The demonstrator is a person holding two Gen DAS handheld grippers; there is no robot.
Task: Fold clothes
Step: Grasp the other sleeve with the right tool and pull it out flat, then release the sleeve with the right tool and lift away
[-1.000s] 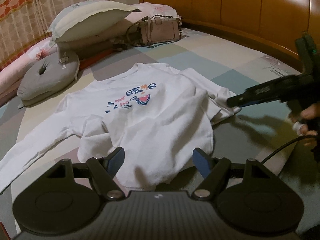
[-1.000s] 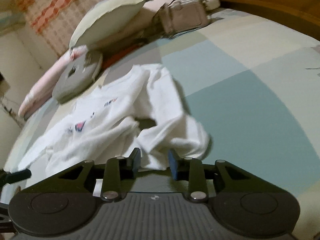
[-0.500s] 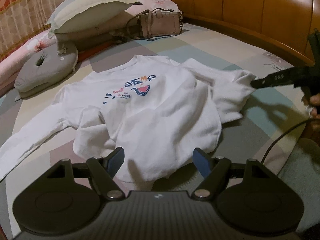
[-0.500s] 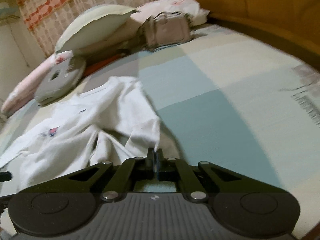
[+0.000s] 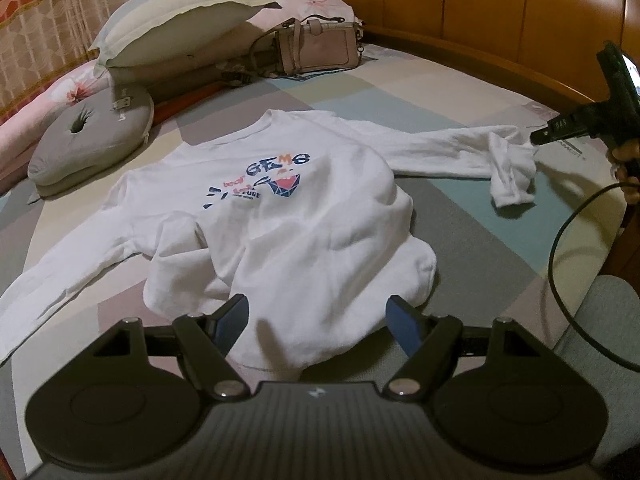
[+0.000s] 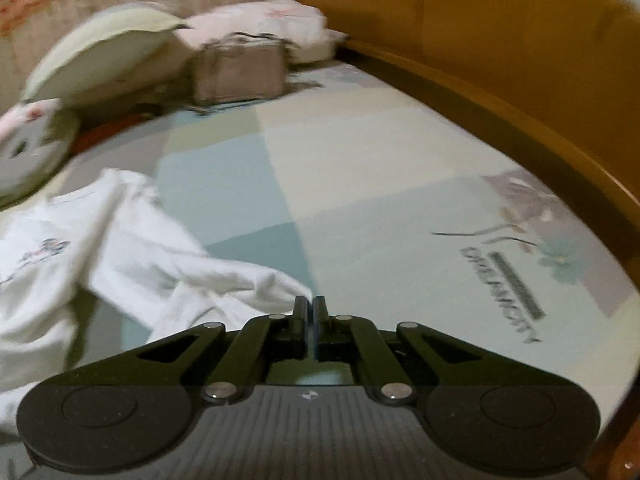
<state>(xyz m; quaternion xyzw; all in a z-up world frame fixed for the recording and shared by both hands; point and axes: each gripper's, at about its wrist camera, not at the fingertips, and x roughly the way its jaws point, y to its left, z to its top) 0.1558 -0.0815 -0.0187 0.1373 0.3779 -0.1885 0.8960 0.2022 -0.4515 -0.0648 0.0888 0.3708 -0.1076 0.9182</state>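
A pink handbag (image 5: pixel 320 50) sits at the far end of the bed (image 5: pixel 460 92). Left of it lies a big pillow (image 5: pixel 172 24), with a grey round cushion (image 5: pixel 92 136) nearer.

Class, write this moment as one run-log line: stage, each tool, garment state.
stage: spreading sleeve | right tool: shut on sleeve | left tool: open above hem | white sweatshirt: face up, unfolded

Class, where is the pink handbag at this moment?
In the left wrist view the pink handbag stands at the far end of the bed, against the pillows, beyond the white sweatshirt.
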